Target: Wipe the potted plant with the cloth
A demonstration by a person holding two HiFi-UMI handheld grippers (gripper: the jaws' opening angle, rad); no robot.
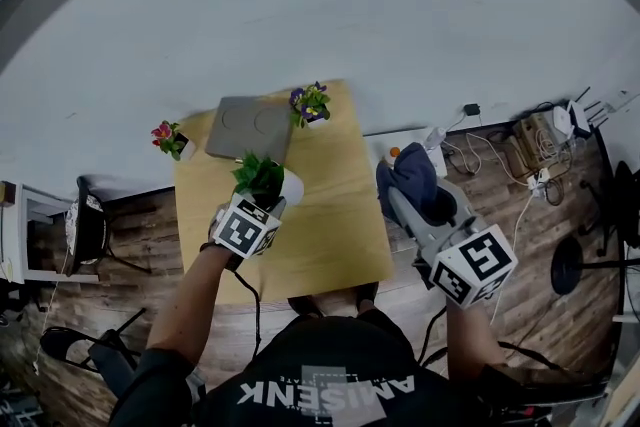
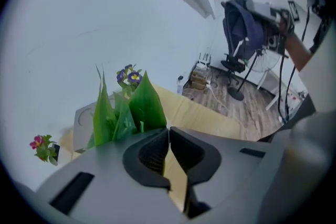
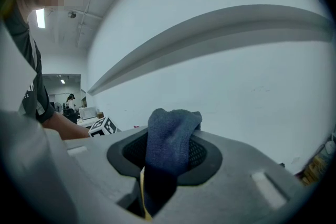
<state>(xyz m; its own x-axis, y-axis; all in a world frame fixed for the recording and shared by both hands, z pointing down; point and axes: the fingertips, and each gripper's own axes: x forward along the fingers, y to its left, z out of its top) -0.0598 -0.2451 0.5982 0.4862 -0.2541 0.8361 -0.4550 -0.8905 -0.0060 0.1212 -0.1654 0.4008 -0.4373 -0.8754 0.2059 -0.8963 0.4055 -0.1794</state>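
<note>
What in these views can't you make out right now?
1. White pot: in the left gripper view the left claw hides it with its own body; only leaves show. Head view: the marker cube covers the contact, so a grip can't be confirmed.
2. Cloth: its lower end vanishes inside the right claw, right gripper view.
3. Orange thing beside the table, head view: too small to identify.

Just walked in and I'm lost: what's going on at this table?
A person stands over a light wooden table with a handheld gripper in each hand. The right gripper is clamped on a bunched dark blue cloth, held off the table's right side, apart from the plants. The left gripper has its jaws together right at the green-leaved plant in a white pot; whether it pinches a leaf or the rim is unclear. The cloth is not touching the plant.
</note>
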